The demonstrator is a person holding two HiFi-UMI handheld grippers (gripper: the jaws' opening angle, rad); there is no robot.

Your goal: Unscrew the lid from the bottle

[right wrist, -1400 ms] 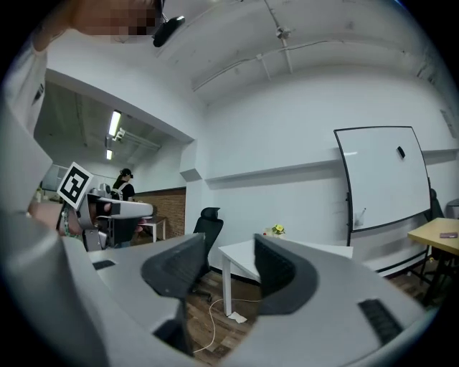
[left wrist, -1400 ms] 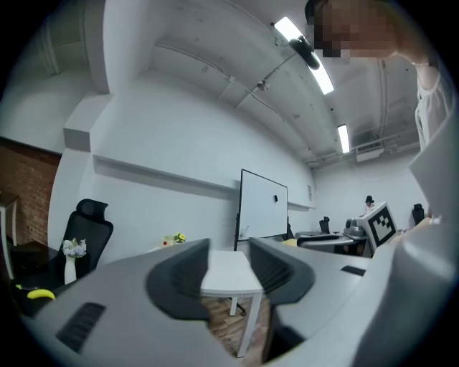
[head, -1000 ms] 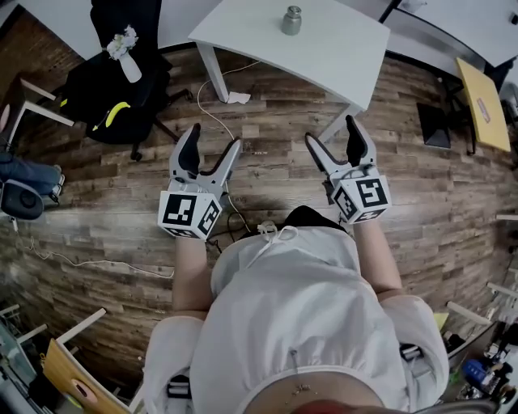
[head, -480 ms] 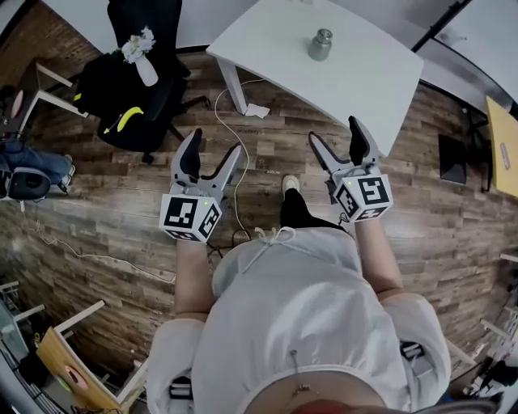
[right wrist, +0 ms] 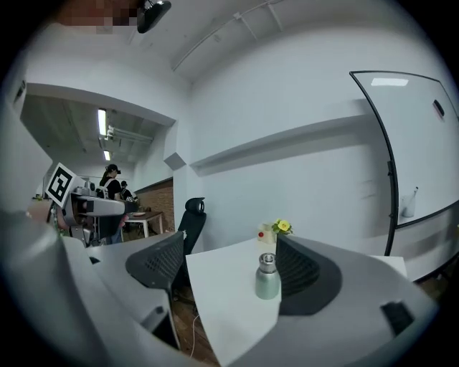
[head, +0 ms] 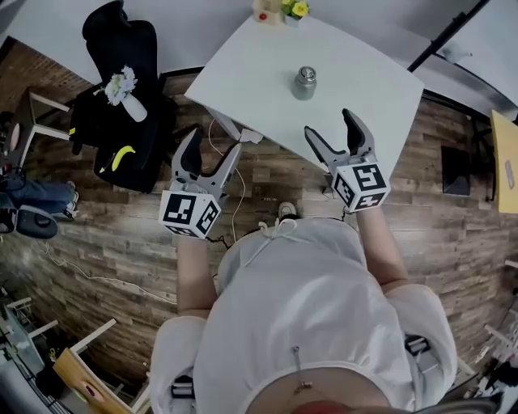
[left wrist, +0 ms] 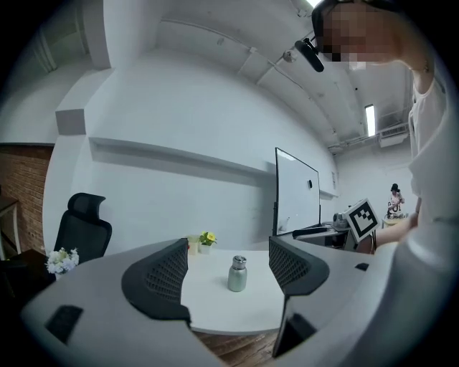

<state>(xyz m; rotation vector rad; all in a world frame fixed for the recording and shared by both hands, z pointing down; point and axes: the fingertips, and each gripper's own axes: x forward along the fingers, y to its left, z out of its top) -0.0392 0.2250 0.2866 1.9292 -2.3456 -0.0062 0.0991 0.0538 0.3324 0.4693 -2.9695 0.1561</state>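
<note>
The person holds both grippers out ahead of the body, over the wooden floor [head: 105,234]. The left gripper [head: 214,141] has its jaws spread wide with nothing between them. In the left gripper view the bottle [head: 304,85] shows through the gap, but it stands far off on the white table [head: 243,77]. The right gripper [head: 330,124] is just as wide open and just as empty, and in the head view its tips overlap the table's near edge.

The bottle stands upright near the middle of the table, at 12 o'clock from the person. It is at 1 o'clock from the left gripper and 11 o'clock from the right, well apart from both. Its lid [head: 305,73] sits on the neck.

A small pot with a yellow flower [head: 293,10] stands at the table's far edge, at 12 o'clock from the bottle. A black office chair [head: 109,36] stands at 10 o'clock from the person, with a white vase of pale flowers [head: 125,85] on it
</note>
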